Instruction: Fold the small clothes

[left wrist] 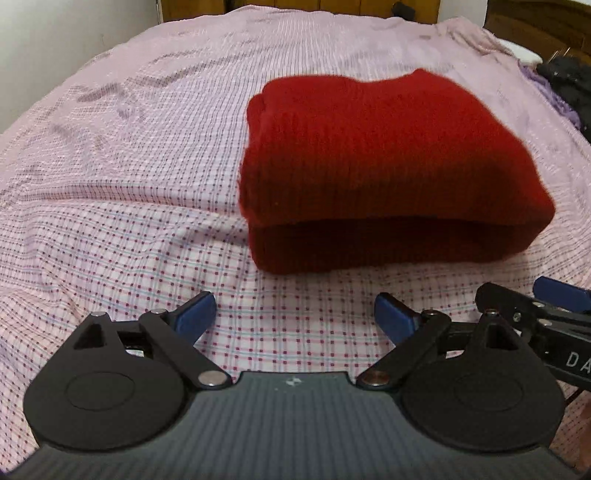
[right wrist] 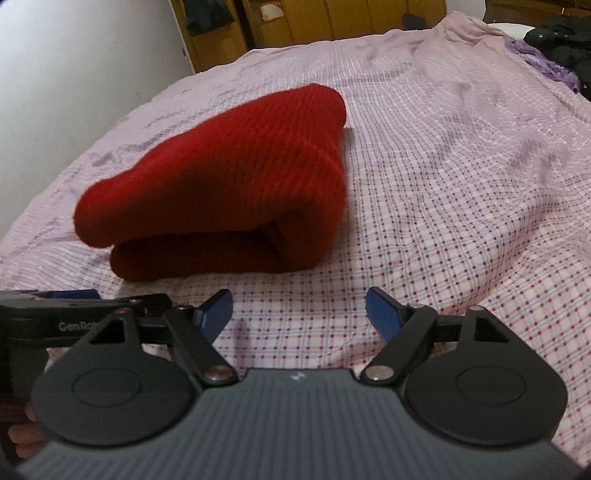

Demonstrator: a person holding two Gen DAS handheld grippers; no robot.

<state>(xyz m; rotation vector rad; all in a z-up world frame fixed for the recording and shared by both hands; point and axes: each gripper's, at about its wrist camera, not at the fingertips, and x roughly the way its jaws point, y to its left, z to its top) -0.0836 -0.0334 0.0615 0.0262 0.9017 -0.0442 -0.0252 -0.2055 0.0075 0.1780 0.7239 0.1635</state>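
Red knit is what everything turns on here: the red knit garment (left wrist: 388, 166) lies doubled over on the checked bedsheet (left wrist: 129, 229), its upper layer rolled forward over the lower one so that a rounded fold faces you. It sits flat and unsupported, which suggests the folding of this piece is largely done, though I am judging that only from how the layers stack.

Your left gripper (left wrist: 295, 317) hovers just short of the garment's near edge, its blue pads spread wide with only sheet showing between them. Your right gripper (right wrist: 299, 314) is likewise near that same edge, off toward the garment's right end, its tongs also spread and holding nothing. Neither touches the knit. The two tools sit close beside each other in front of the garment; each one's black frame shows at the edge of the other's view. With both held apart like this and angled down at the sheet, you look clear of the garment rather than gripping it.

No basket, box or drawer stands near the garment. Beyond it, past the far side of the bed, there is wooden furniture (right wrist: 332, 18); whether it holds anything I cannot tell. Dark clothing (right wrist: 565, 37) and a purple cloth (right wrist: 550, 62) lie well apart from the garment, to its far right.
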